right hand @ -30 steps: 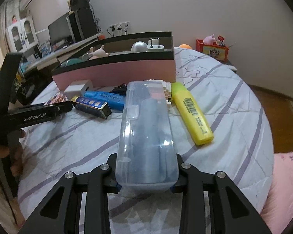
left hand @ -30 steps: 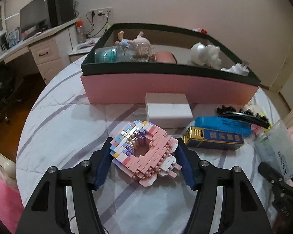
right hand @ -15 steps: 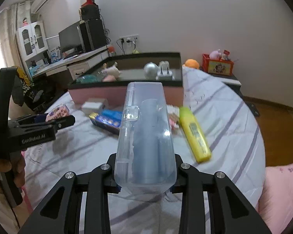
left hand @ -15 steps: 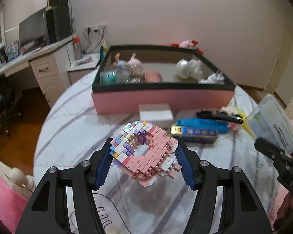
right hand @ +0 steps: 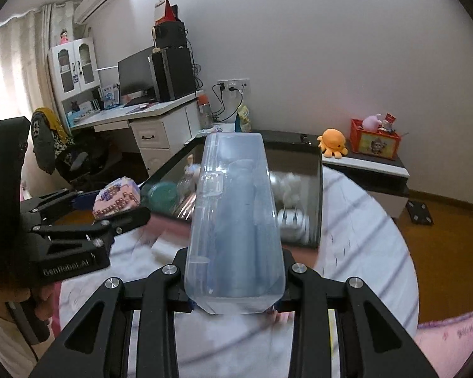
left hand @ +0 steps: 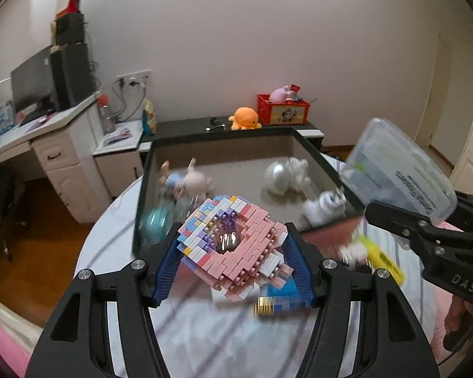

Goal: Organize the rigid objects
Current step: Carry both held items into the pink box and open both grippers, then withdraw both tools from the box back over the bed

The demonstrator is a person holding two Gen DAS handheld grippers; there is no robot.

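My left gripper [left hand: 233,264] is shut on a pink, white and purple brick model [left hand: 233,245], held in the air above the table in front of the black-rimmed pink box [left hand: 312,152]. My right gripper [right hand: 235,299] is shut on a clear plastic case [right hand: 236,220], also lifted and pointing at the box [right hand: 315,189]. In the left wrist view the case [left hand: 400,176] hangs at the right, near the box's right wall. In the right wrist view the brick model [right hand: 116,200] shows at the left. The box holds small figures, a teal object and a white plug.
On the striped table lie a yellow highlighter [left hand: 384,261], a blue and gold box [left hand: 280,304] and a white box [right hand: 164,247]. Behind are a desk [right hand: 148,116], a low cabinet with an orange plush [left hand: 244,119] and a red crate [left hand: 283,111].
Both grippers have risen from the table with their objects and moved toward the box. The view now looks down into the box from higher up.
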